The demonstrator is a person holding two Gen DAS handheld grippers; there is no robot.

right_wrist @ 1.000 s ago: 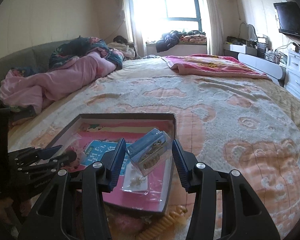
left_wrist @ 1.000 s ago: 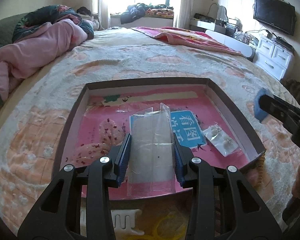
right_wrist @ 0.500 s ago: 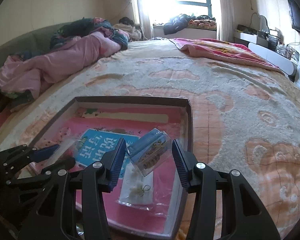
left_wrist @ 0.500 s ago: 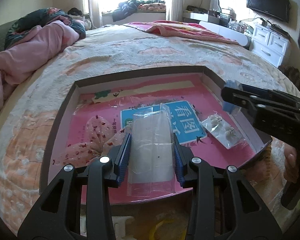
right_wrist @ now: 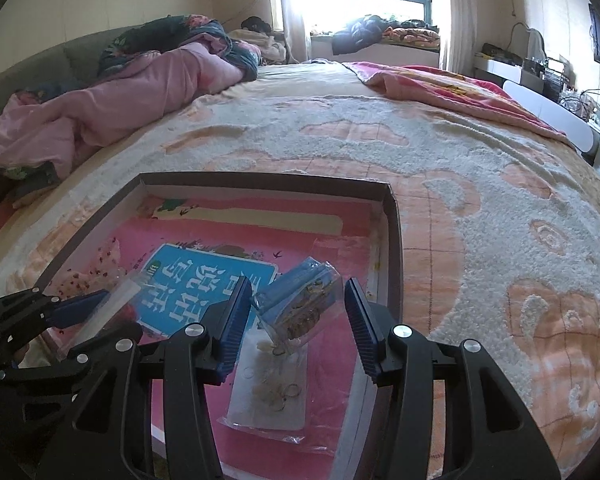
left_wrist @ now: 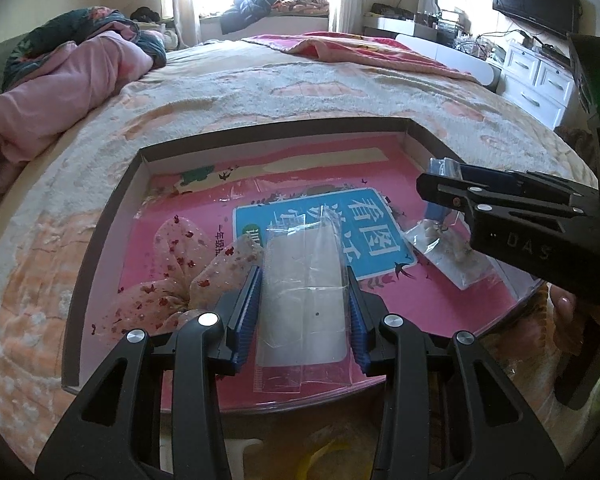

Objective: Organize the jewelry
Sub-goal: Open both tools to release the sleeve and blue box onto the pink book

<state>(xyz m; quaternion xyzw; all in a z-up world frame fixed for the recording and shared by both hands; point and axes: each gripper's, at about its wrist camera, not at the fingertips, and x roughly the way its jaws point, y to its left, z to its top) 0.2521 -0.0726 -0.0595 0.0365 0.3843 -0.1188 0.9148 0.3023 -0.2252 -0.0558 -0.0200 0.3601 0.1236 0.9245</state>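
Note:
My left gripper (left_wrist: 304, 280) is shut on an empty clear plastic bag (left_wrist: 304, 312), held just above the near part of a shallow dark-rimmed box (left_wrist: 260, 130). A pink book with a blue label (left_wrist: 340, 224) lines the box. My right gripper (right_wrist: 298, 312) is shut on a small blue-backed packet of jewelry (right_wrist: 300, 304), hanging tilted over the box's (right_wrist: 260, 178) right side. Under it lies a clear bag of rings (right_wrist: 268, 388). The left wrist view shows the right gripper (left_wrist: 440, 196) reaching in from the right above that bag of rings (left_wrist: 448, 252).
A floral fabric pouch (left_wrist: 180, 276) lies in the box's left half. The box sits on a fluffy peach-and-white bedspread (right_wrist: 480, 220). A pink quilt (right_wrist: 140, 92) is heaped at the far left, a red blanket (right_wrist: 440, 84) at the far right. A thumb (left_wrist: 564, 304) shows under the right gripper.
My right gripper has come in and down over the box's right side with the blue packet, now above the bag of rings. The left gripper has kept its place and its bag.

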